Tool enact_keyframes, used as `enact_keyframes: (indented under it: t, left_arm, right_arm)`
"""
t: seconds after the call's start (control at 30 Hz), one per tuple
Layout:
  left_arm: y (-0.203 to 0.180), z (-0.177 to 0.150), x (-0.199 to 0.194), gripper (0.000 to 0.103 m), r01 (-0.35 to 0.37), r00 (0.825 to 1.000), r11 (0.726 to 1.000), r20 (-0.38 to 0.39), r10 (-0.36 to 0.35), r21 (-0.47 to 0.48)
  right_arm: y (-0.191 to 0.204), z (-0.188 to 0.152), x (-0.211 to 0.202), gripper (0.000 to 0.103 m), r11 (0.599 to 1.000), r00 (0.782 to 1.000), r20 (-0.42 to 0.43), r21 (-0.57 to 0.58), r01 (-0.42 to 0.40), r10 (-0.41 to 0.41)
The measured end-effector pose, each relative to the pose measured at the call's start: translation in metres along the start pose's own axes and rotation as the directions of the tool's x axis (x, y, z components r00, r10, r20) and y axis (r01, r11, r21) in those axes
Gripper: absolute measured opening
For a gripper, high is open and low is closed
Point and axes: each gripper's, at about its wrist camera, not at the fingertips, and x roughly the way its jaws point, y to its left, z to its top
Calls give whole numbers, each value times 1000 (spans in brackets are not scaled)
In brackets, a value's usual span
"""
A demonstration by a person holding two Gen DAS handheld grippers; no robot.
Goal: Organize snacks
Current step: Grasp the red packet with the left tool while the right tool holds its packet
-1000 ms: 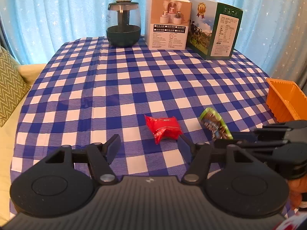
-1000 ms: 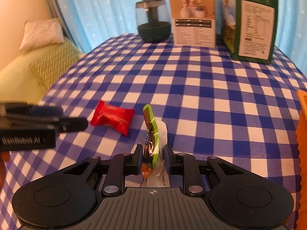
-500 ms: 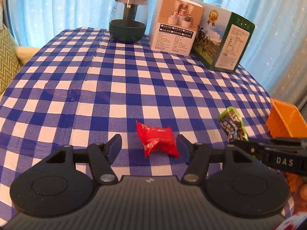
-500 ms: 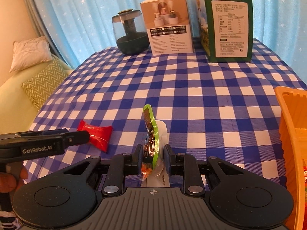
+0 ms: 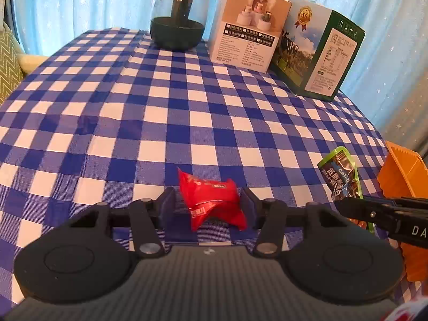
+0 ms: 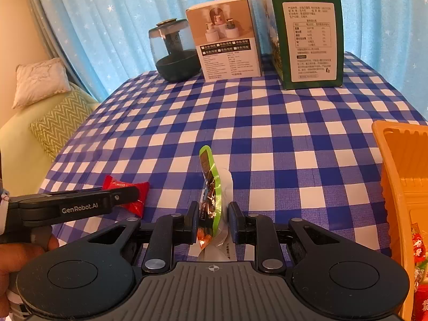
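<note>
While the right hand-held gripper (image 6: 213, 223) pinches a green packet (image 6: 211, 187), the left hand-held gripper (image 5: 207, 204) brackets, perhaps touching, a red snack (image 5: 211, 200).

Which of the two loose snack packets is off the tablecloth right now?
The green packet, held upright in the right tool. The red packet lies on the cloth between the left tool's open fingers.

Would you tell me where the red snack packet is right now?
In the left wrist view, the red snack packet lies on the checked tablecloth between the left gripper's fingers.
</note>
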Motion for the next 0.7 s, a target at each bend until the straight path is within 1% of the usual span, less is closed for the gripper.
enact_keyframes:
  t: [0.07,0.13,0.37,0.7]
  left_arm:
    - [-2,0,1,42,-2,1000,1000,-4,2,12]
    - [-4,0,2,41,-5,1000,1000,-13,5,21]
    - [-7,1,-3,34,-18,1000,999,-7,18,42]
    - [-7,2,-14,25,-7,1000,998,11,6,65]
  right_arm:
    - [0,0,0,23,1000,1000,2,2,3,-3]
    - [0,0,0,23,1000,1000,3,6,3,-3]
    - [0,0,0,23,1000,1000,4,8,4,-4]
    - [5,-1,-3,23,1000,1000,9,6,1,-1]
